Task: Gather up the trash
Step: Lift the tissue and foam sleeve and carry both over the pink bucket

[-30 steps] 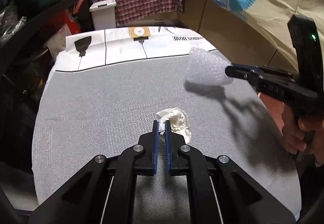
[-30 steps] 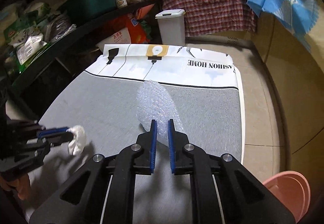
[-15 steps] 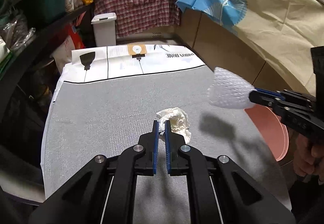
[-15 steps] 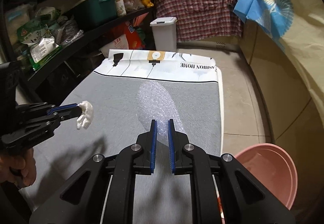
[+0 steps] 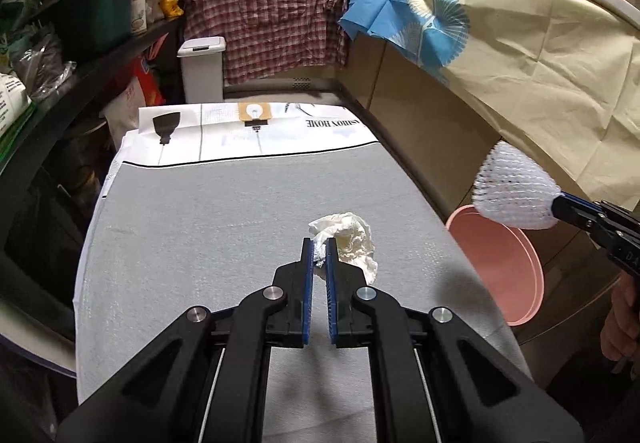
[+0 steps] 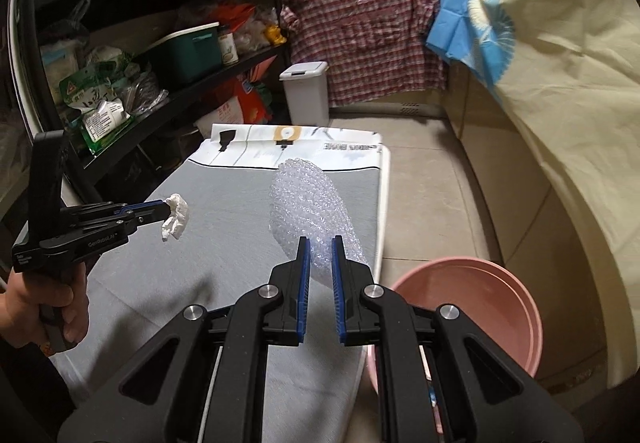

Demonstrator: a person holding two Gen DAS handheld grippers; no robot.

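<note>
We hold two bits of trash clear above the grey mat (image 5: pixel 200 243): our left gripper (image 5: pixel 319 243) is pinched nearly closed on the crumpled tissue (image 5: pixel 352 239); our right gripper (image 6: pixel 320 243) is clamped narrow on the bubble wrap (image 6: pixel 308 199), which hangs nearer the pink basin (image 6: pixel 500 307) beside the mat. Both look feather-light, soft and crushable; we judge an edge pinch enough, though the slick wrap may slip.
</note>
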